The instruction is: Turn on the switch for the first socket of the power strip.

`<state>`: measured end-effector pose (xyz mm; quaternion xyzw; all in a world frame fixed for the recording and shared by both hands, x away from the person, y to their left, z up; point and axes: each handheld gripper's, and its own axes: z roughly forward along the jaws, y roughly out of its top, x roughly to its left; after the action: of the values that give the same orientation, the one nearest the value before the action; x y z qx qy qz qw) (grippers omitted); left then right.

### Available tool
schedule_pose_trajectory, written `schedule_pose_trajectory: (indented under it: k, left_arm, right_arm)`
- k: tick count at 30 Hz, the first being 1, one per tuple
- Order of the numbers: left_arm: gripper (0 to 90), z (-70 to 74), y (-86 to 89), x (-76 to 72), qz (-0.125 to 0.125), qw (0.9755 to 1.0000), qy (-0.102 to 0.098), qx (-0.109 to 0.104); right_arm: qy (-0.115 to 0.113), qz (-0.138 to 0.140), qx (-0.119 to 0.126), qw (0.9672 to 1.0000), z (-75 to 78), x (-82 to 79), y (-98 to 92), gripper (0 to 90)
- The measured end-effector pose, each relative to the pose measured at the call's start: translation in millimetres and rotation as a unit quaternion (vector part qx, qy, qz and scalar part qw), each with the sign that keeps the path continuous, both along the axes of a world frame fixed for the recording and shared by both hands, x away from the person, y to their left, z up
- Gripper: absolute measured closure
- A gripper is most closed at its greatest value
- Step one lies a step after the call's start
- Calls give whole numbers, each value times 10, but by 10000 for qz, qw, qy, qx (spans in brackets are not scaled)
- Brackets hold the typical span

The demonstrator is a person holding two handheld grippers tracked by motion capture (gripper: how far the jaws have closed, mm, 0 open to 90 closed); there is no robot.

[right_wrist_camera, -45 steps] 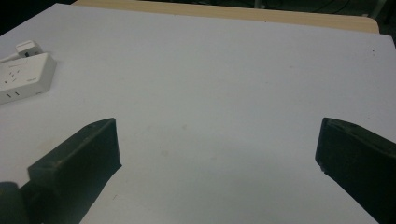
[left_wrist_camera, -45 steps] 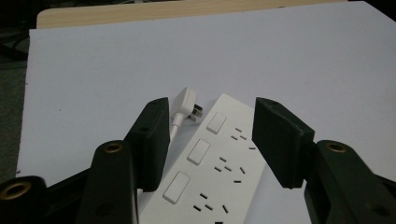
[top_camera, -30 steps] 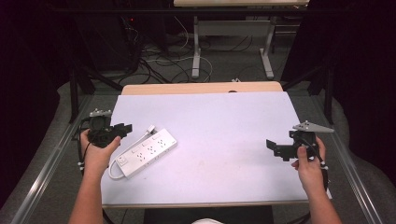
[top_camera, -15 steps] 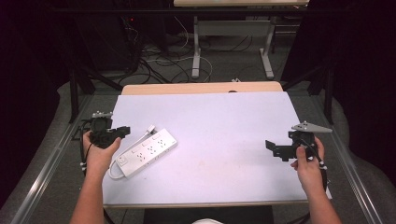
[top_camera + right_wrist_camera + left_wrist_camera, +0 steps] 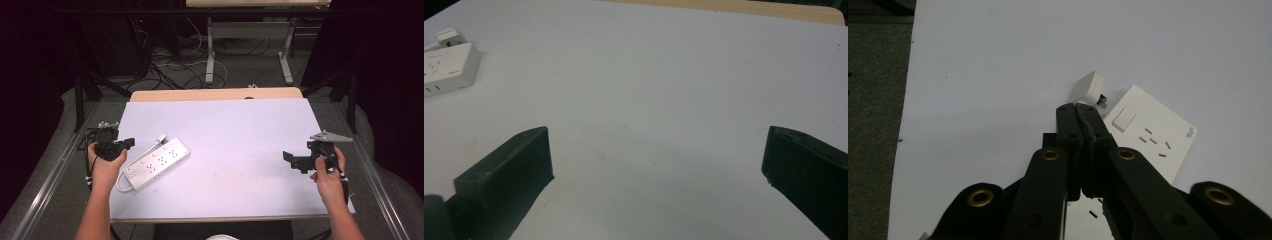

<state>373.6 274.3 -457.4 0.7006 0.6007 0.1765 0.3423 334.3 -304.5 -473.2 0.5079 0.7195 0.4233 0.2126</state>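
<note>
A white power strip [image 5: 155,166] lies slantwise on the left of the white table [image 5: 235,130], its cord looped back and its white plug [image 5: 161,138] resting beside its far end. My left gripper [image 5: 131,142] hovers just left of the strip. Its jaws have just been closing and now stand shut with nothing between them. In the left gripper view the closed tips of the left gripper [image 5: 1074,106] point at the plug [image 5: 1088,87], short of touching it, with the strip [image 5: 1148,135] to the right. My right gripper [image 5: 289,162] is open and empty over the table's right side.
In the right gripper view, the right gripper [image 5: 656,145] looks across bare table towards the strip [image 5: 446,67] and plug [image 5: 449,35] far off at the upper left. A wooden edge [image 5: 215,94] borders the table's far side. Beyond it, cables and desk legs [image 5: 210,55] cover the floor.
The left gripper's jaws have closed together on nothing, and the left hand has drifted slightly left, away from the strip. The right hand has kept still.
</note>
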Motion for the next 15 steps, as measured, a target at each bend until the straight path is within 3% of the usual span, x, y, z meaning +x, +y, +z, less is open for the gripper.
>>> schedule_pose_trajectory:
  k: [15]
  left_arm:
    - [900,-127,-39,9,57,9990,294,320]
  right_arm:
    - [3,28,-22,10000,-26,19,19,0]
